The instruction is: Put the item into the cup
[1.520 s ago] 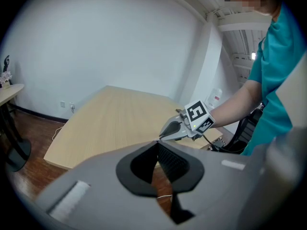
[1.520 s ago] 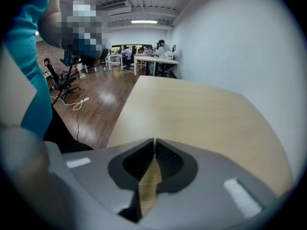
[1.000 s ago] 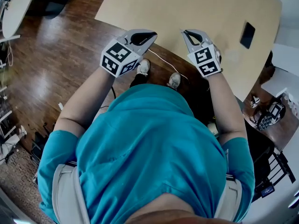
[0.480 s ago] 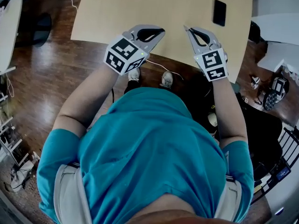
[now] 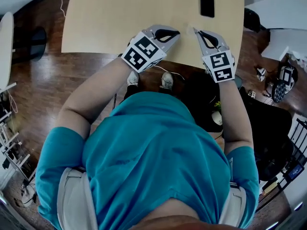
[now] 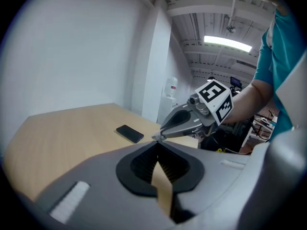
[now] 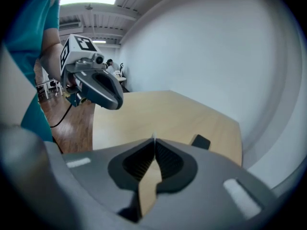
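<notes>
Teal short-sleeved shirt (image 5: 153, 152), grey left tool (image 5: 178, 32), grey right tool (image 5: 194, 30), black-and-white marker cubes (image 5: 143, 52)

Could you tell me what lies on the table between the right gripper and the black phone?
Nothing: only bare tabletop separates the right gripper from the phone, as the head view and right gripper view both show.

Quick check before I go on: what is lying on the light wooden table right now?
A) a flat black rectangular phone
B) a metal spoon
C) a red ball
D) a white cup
A: the head view shows a flat black rectangular phone lying on the light wooden table, and both gripper views show it there too.
</notes>
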The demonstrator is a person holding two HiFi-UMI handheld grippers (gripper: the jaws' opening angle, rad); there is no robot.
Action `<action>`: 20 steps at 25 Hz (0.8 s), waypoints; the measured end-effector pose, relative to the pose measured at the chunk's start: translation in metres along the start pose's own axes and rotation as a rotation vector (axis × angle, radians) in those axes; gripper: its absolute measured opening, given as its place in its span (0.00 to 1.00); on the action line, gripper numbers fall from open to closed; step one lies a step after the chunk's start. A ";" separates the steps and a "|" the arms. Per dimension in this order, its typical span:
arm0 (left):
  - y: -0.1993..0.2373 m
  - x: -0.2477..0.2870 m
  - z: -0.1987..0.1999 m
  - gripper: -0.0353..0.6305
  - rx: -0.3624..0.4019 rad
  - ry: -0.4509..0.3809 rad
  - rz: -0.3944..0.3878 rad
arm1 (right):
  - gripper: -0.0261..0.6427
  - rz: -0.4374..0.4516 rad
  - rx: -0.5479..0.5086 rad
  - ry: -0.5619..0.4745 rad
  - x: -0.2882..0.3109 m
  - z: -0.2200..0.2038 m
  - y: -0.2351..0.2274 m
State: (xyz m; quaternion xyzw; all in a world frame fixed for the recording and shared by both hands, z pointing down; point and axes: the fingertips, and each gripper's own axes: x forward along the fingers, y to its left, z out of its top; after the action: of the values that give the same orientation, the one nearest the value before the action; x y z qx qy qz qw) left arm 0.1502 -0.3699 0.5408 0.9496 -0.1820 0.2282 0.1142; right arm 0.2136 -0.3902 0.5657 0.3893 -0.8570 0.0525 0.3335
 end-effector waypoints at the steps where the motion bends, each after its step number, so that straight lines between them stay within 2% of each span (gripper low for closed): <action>1: -0.001 0.008 -0.001 0.06 0.006 0.011 -0.008 | 0.06 -0.002 0.006 0.006 0.000 -0.005 -0.002; 7: -0.006 0.048 -0.016 0.06 0.009 0.063 -0.036 | 0.06 -0.004 0.036 0.038 0.012 -0.033 -0.011; 17: -0.006 0.053 -0.015 0.06 0.007 0.081 -0.049 | 0.06 0.004 0.052 0.029 0.018 -0.033 -0.011; 19: -0.006 0.053 -0.015 0.06 0.011 0.078 -0.049 | 0.07 0.010 0.063 0.012 0.018 -0.031 -0.010; 20: -0.006 0.052 -0.015 0.06 0.011 0.078 -0.049 | 0.13 0.014 0.071 0.000 0.017 -0.030 -0.010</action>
State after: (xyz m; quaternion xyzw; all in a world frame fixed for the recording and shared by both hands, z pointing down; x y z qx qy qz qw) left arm 0.1904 -0.3750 0.5779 0.9448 -0.1527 0.2631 0.1217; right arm 0.2280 -0.3975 0.5977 0.3949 -0.8574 0.0850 0.3190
